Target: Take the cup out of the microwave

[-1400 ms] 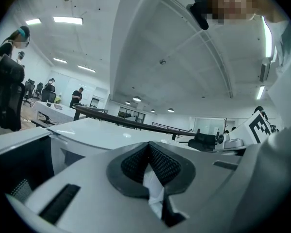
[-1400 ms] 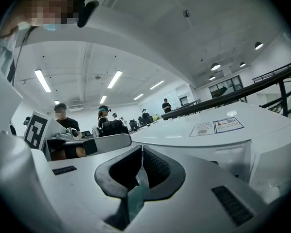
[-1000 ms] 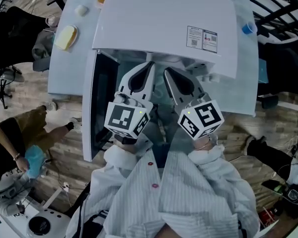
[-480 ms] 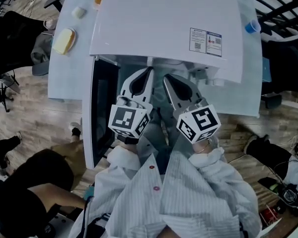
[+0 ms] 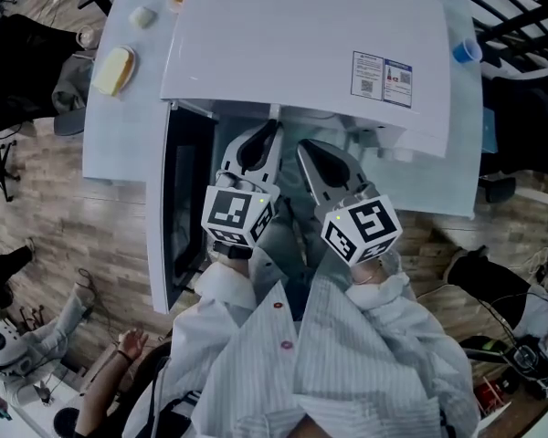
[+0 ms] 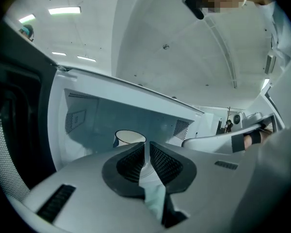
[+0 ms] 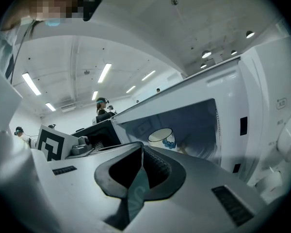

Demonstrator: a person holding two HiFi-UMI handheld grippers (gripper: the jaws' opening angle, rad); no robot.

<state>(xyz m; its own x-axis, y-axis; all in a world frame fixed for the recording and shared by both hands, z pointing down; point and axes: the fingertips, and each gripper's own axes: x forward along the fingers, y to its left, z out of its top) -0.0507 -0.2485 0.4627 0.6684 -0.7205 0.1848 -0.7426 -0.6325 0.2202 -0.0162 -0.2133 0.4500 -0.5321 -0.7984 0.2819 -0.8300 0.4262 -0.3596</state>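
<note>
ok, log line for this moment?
microwave door: open | cup: inside, untouched | left gripper: empty, jaws just easing open | right gripper: shut, empty

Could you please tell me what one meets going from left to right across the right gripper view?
Black-and-white marker cube → open microwave door → cup inside the microwave cavity → microwave control panel with its knob.
</note>
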